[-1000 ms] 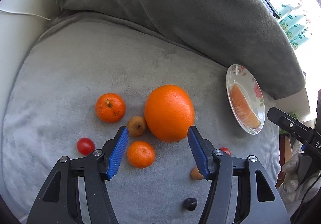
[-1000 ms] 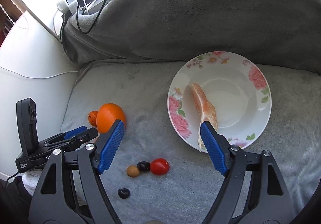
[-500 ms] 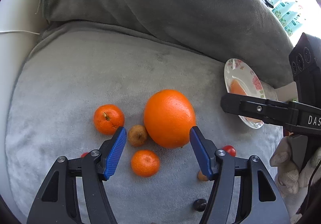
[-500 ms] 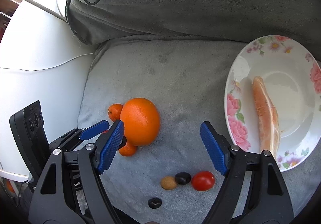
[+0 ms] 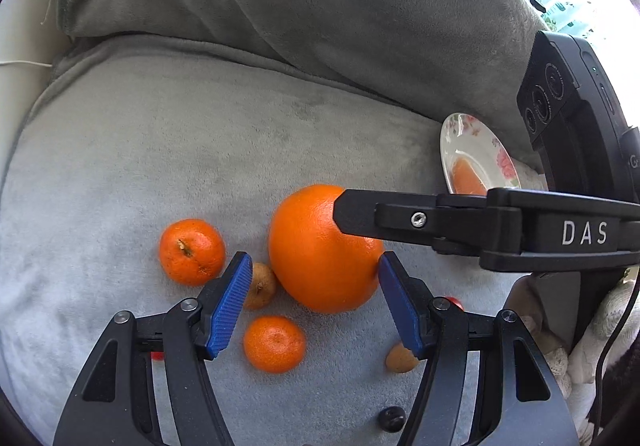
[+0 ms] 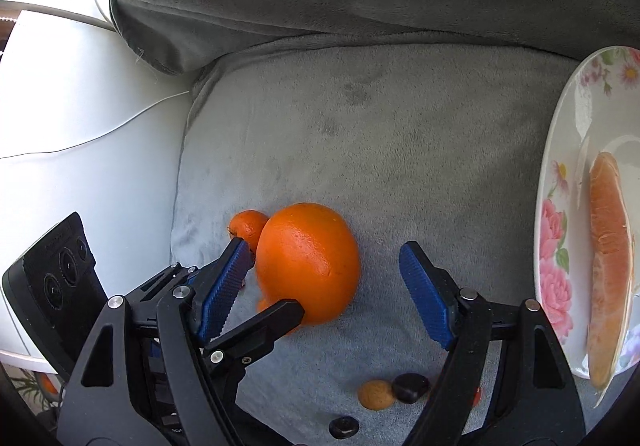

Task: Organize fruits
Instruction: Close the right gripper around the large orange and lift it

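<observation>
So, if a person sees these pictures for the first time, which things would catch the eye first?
Most likely the big orange in the middle of the grey blanket, by far the largest fruit, with both open claws, the left claw and the right claw, pointed at it. Next, the flowered plate at the right holding a pale orange fruit wedge. Two small mandarins lie near the orange.

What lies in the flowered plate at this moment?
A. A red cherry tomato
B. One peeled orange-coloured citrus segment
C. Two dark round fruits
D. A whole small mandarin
B: the flowered plate holds only one long peeled citrus segment; the small mandarins and dark round fruits lie on the grey blanket.
</observation>
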Demonstrator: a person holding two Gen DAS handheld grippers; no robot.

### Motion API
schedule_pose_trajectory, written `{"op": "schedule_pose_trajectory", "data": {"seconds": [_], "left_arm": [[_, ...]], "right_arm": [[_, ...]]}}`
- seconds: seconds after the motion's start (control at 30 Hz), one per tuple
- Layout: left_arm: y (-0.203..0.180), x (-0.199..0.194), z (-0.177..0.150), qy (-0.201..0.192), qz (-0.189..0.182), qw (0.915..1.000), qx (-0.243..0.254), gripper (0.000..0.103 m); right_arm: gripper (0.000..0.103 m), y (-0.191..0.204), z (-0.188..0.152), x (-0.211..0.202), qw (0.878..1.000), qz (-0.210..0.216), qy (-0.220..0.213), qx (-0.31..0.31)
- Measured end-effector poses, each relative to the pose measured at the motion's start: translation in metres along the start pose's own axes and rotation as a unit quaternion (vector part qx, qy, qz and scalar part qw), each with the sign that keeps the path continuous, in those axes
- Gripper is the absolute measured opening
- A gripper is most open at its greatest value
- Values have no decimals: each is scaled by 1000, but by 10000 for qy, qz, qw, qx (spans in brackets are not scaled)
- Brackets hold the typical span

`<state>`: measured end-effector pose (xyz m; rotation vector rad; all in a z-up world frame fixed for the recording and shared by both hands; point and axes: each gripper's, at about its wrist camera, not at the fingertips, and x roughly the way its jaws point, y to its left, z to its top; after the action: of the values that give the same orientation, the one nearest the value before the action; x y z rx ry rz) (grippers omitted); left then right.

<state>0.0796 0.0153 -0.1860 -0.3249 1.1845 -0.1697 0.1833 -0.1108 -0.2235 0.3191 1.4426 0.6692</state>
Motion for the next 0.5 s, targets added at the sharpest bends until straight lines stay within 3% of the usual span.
{"op": "schedule_pose_trajectory", "data": {"seconds": [0.5], "left_arm": [[3, 10, 3, 158, -354, 9992, -118, 63]], "right_arm": [[64, -3, 4, 12, 9993, 283, 215, 112]]}}
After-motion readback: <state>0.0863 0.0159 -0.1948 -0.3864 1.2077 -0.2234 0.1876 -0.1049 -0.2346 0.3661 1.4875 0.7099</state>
